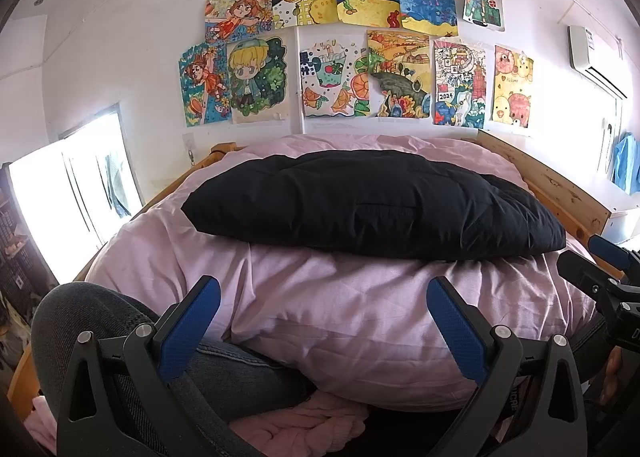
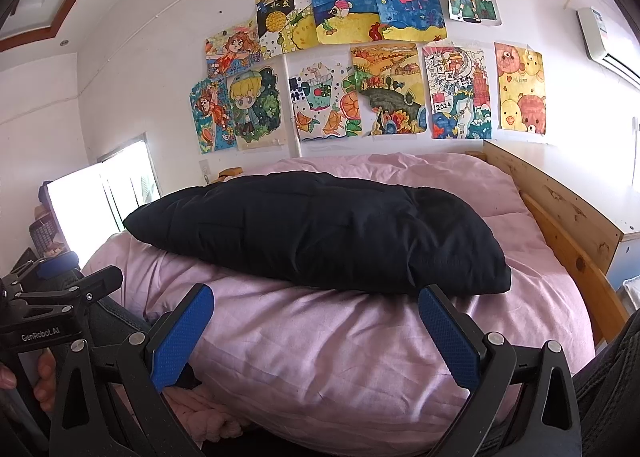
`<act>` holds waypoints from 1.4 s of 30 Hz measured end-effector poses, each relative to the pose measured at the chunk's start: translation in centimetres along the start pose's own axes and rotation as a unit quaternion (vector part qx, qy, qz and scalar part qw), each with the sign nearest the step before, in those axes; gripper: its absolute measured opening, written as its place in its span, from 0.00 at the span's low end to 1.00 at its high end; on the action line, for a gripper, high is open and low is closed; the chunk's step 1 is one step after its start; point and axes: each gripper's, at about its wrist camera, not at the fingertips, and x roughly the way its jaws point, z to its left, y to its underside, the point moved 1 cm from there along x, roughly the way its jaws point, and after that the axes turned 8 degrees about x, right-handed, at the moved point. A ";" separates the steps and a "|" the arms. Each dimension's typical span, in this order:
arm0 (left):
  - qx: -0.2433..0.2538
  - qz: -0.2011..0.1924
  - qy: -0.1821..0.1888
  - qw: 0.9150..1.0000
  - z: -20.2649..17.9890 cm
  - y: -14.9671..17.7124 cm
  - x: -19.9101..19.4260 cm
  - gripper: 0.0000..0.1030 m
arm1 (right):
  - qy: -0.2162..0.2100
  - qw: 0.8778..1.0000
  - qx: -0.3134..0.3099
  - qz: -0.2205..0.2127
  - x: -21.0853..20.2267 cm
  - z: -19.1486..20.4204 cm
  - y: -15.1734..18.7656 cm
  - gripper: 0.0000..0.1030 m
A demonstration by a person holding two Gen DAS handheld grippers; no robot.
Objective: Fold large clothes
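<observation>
On the pink duvet (image 1: 320, 297), a folded black padded garment (image 1: 372, 201) lies bulky; both the left gripper (image 1: 324, 321) and right gripper (image 2: 316, 329) hover before it, jaws apart, empty. Springy padding may unfold.

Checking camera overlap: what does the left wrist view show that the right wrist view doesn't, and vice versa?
Left wrist only: a jeans-clad knee at lower left, a blue cloth hanging at the far right, and the right claw seen from the side.

Right wrist only: a wood-trimmed ceiling panel at upper left, fingers gripping the left handle, and its GenRobot.AI label.

Both: the folded black garment on the pink duvet, the drawings on the wall, the wooden bed frame, the air conditioner, and both claws open and empty.
</observation>
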 end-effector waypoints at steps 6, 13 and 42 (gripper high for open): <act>0.000 0.001 -0.001 1.000 0.1 -0.1 0.0 0.98 | 0.000 1.000 0.000 0.001 0.0 0.0 0.0 1.00; 0.002 0.002 -0.002 1.000 0.1 -0.1 0.0 0.98 | 0.001 1.000 0.001 0.002 0.1 0.0 0.0 1.00; 0.005 0.001 -0.002 1.000 0.7 0.1 0.0 0.98 | 0.001 1.000 0.001 0.005 0.1 0.2 0.5 1.00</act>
